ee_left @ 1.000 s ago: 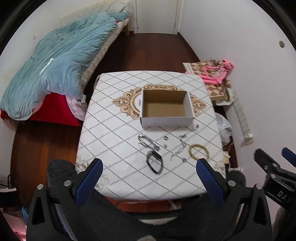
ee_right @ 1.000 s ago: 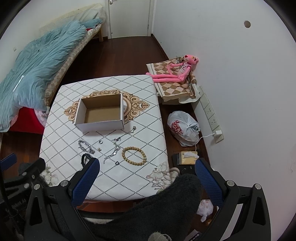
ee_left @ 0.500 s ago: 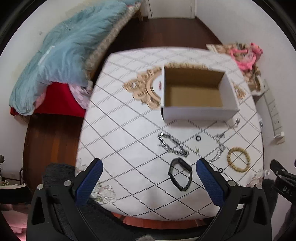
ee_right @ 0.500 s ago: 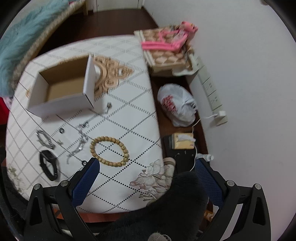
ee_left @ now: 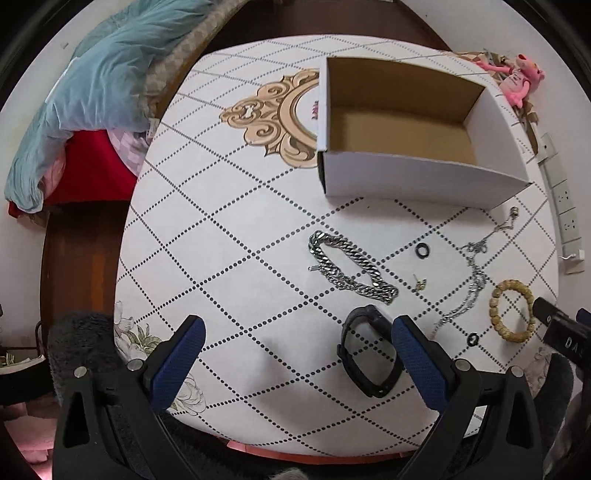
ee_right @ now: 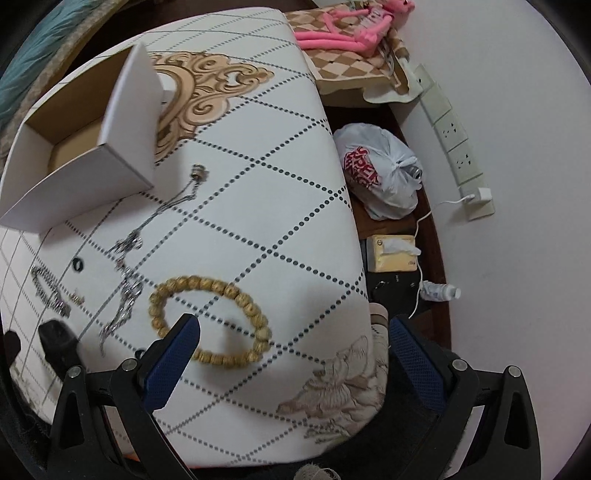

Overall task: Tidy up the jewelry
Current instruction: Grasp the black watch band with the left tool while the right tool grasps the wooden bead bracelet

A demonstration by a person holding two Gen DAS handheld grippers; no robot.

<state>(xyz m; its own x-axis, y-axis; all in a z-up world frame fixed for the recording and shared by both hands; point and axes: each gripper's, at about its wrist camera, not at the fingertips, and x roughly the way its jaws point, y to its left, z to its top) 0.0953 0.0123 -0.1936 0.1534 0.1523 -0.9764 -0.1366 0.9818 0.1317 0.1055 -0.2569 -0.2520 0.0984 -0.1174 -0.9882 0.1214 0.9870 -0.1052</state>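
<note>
An open white cardboard box [ee_left: 413,173] stands on the white quilted table [ee_left: 229,206]; it also shows in the right wrist view [ee_right: 85,162]. In front of it lie a silver chain bracelet [ee_left: 351,267], a black band [ee_left: 364,354], a thin silver necklace [ee_left: 471,280], a wooden bead bracelet [ee_left: 513,315], two small black rings [ee_left: 423,251] and a small earring [ee_left: 420,283]. My left gripper [ee_left: 295,363] is open, low over the table's near edge, its right finger beside the black band. My right gripper [ee_right: 291,365] is open, its left finger over the bead bracelet [ee_right: 210,317].
A bed with a teal duvet [ee_left: 96,85] stands to the left. To the right, on the floor by the wall, are a white plastic bag [ee_right: 380,173], a tissue box [ee_right: 393,253], a power strip [ee_right: 454,136] and a pink plush toy [ee_right: 354,22].
Both grippers have moved forward and down toward the table. The jewelry now looks much larger, and the bead bracelet sits right at the right gripper's left finger.
</note>
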